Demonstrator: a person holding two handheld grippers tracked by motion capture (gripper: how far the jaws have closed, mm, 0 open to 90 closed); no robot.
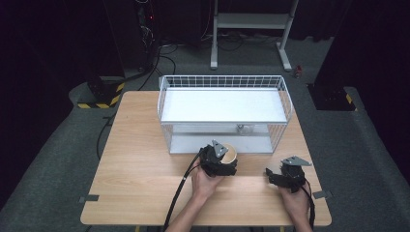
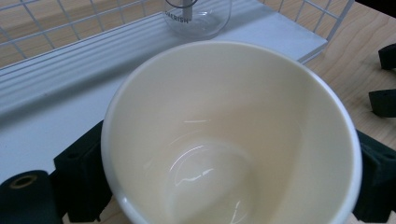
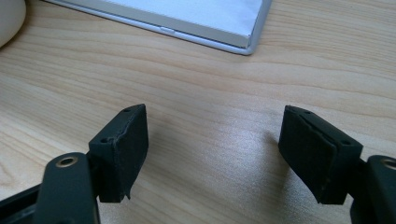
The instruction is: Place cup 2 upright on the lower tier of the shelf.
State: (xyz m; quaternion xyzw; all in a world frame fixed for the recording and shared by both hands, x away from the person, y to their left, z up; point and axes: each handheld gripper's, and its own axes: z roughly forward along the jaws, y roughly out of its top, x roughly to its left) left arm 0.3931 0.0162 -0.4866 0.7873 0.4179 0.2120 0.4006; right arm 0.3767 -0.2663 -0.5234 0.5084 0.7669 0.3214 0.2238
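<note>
i see a wooden table [image 1: 145, 164] bearing a white wire rack [image 1: 225, 113] at its far middle. left of centre, my left gripper [image 1: 218, 162] has its jaws clamped on either side of a cream cup [image 2: 231, 135], which sits just near of the rack's lower shelf [image 2: 70, 107]. a clear glass jar [image 2: 198, 16] stands on that shelf beyond the cup. at the right, my right gripper [image 3: 212, 154] rests low over bare wood, jaws spread wide with nothing between them.
</note>
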